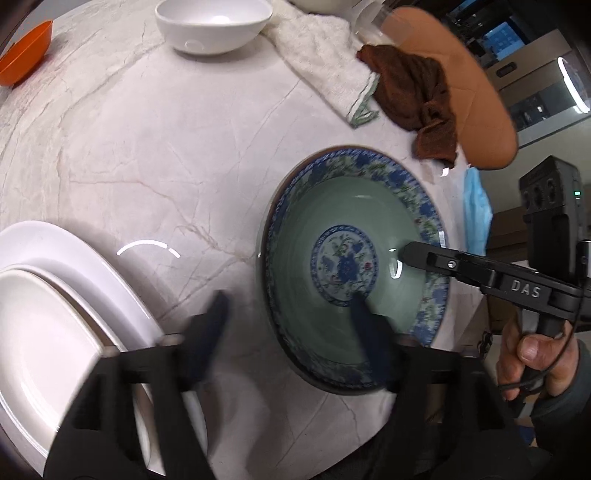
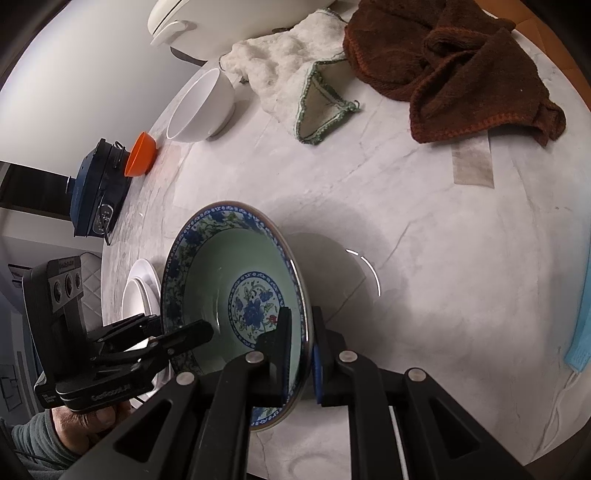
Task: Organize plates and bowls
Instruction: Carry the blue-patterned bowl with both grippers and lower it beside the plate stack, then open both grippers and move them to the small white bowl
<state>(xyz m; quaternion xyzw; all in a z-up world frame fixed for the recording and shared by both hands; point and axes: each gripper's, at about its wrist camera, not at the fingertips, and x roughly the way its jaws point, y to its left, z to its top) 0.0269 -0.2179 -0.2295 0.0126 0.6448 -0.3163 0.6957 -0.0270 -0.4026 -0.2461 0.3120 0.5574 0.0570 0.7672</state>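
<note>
The blue-patterned bowl (image 1: 347,269) is sitting upright on the marble table (image 1: 155,158), its mouth facing up and its round rim showing no long axis. Its green inside and the flower medallion at the bottom are lying open to both cameras.

The left gripper (image 1: 288,314) is hanging over the bowl's near-left rim with its jaws standing wide apart: one finger is reaching inside the bowl toward the medallion, the other is sitting outside it over bare marble, and neither pad is pressing the wall. Both fingers are smeared with blur, so any light contact is hard to judge.

The right gripper (image 2: 300,347) is clamping the bowl's rim on the side away from the white plates (image 1: 55,332), one pad inside and one outside, the wall pinched between them.

The stacked plates are lying left of the bowl, partly cut off by the frame and hidden behind the left gripper. Beyond the bowl a white bowl (image 1: 212,24), an orange bowl (image 1: 26,55), a white cloth (image 1: 325,59) and a brown cloth (image 1: 413,92) are resting.
</note>
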